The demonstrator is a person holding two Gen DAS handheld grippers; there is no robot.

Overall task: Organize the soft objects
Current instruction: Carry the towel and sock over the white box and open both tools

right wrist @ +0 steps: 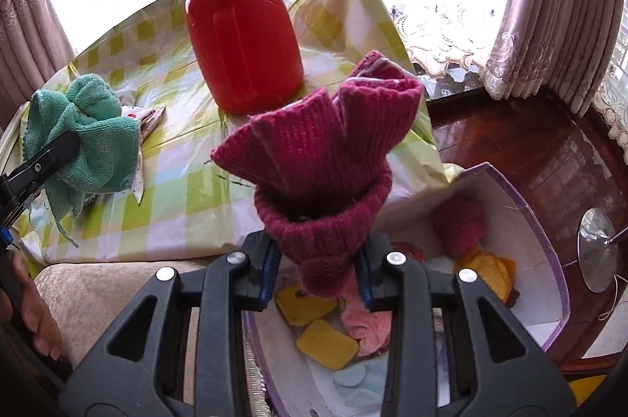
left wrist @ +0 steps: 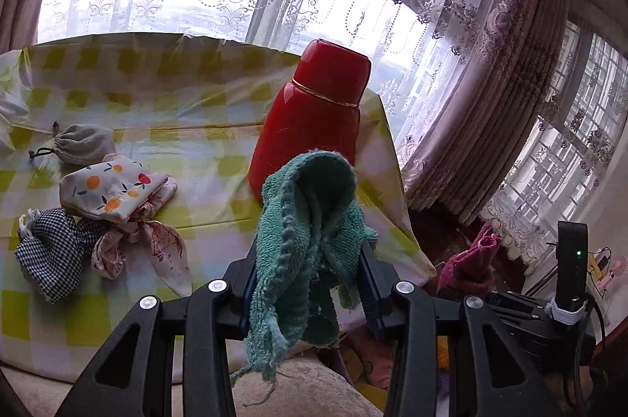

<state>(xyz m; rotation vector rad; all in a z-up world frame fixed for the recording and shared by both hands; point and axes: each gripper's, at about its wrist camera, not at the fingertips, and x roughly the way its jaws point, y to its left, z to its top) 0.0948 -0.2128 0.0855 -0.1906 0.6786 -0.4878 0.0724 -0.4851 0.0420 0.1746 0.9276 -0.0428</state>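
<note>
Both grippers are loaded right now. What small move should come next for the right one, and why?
Probably lower the right gripper a little and open it. It is shut on the magenta knit piece, which hangs right above the open white box already holding soft items. The left gripper, shut on the teal towel, can wait over the table.

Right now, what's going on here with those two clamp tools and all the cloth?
A person is sorting soft things with a hand-held gripper in each hand. The left gripper is shut on a green terry towel, held above the checked tablecloth near a red flask. The right gripper is shut on a magenta knitted piece, held over an open white box that already holds yellow sponges and other soft items. Several fabric pouches lie on the table.
</note>
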